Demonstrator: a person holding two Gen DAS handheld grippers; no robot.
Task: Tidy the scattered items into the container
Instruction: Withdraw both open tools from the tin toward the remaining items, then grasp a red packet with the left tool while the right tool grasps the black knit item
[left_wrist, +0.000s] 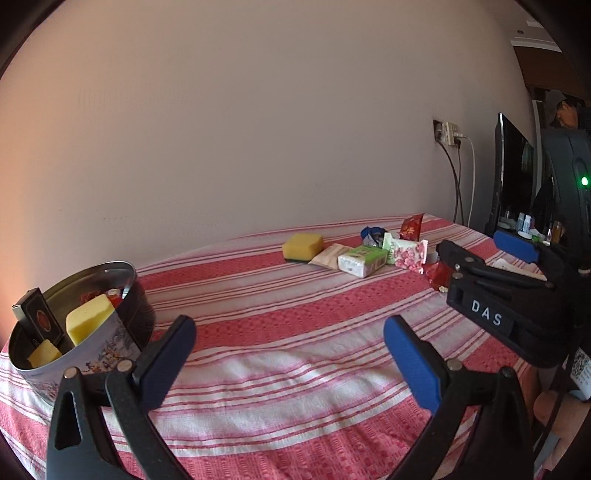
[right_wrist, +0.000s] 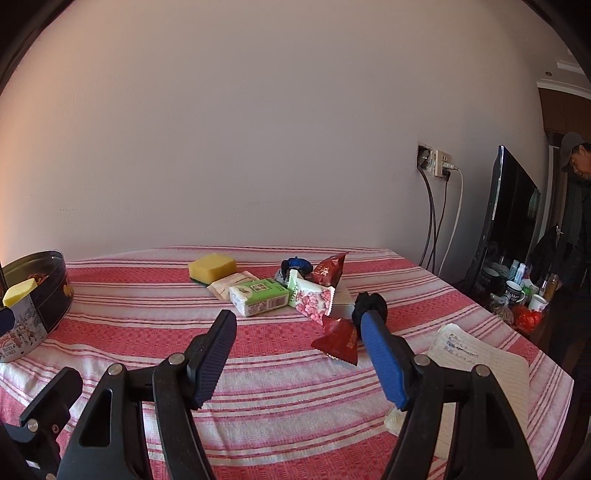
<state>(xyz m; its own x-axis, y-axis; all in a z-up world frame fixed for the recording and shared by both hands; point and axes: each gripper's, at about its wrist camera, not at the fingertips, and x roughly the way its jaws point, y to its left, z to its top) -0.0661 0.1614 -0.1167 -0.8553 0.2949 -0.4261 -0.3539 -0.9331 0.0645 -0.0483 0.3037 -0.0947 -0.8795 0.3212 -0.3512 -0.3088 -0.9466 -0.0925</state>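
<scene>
The round metal tin (left_wrist: 110, 332) stands at the left edge of the red-and-white striped cloth (left_wrist: 295, 314). Inside it lean a dark box (left_wrist: 38, 319), two yellow sponges (left_wrist: 90, 321) and some red packets. Well right of the tin, near the wall, lies the scattered heap: a yellow sponge (right_wrist: 212, 267), a green-white tissue pack (right_wrist: 258, 297), a pink-flowered packet (right_wrist: 314, 301) and red wrappers (right_wrist: 338, 338). The left gripper (left_wrist: 291, 345) and right gripper (right_wrist: 299, 354) are both spread wide, pinching nothing.

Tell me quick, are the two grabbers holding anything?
Left gripper: open, holding nothing.
Right gripper: open, holding nothing.
</scene>
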